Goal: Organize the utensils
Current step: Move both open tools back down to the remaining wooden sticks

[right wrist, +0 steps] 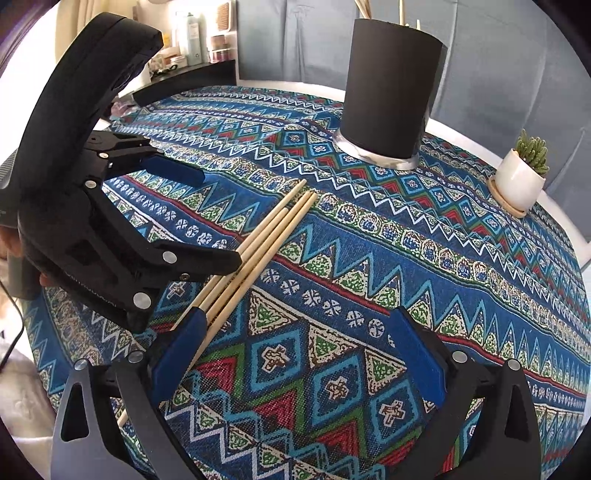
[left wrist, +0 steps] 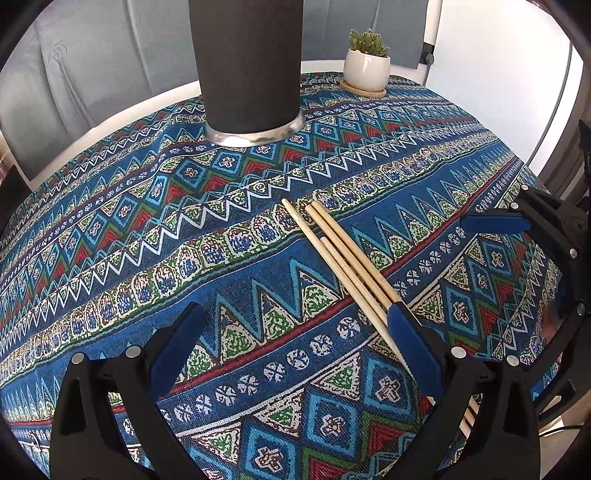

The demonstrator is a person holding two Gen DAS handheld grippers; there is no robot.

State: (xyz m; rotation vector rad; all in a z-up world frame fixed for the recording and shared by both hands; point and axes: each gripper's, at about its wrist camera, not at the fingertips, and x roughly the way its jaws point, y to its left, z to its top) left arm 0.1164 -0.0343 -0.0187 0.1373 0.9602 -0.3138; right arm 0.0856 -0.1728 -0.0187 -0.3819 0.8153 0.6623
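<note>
Several wooden chopsticks (left wrist: 343, 258) (right wrist: 273, 229) lie side by side on the patterned tablecloth (left wrist: 147, 221) (right wrist: 424, 266). My left gripper (left wrist: 295, 314) (right wrist: 221, 219) is open, and its right finger (left wrist: 413, 339) sits over the bundle. My right gripper (right wrist: 299, 315) is open too; its left finger (right wrist: 184, 343) covers the chopsticks' near ends. In the left wrist view only one blue-padded finger (left wrist: 491, 224) of it shows. A tall black holder (left wrist: 251, 62) (right wrist: 391, 92) with a metal base stands behind, with a few sticks poking out of its top (right wrist: 364, 7).
A small white pot with a succulent (left wrist: 365, 68) (right wrist: 519, 181) stands on a wooden saucer near the table's far edge. A dark shelf with bottles (right wrist: 192, 37) lies beyond the table on the left. Grey upholstery fills the background.
</note>
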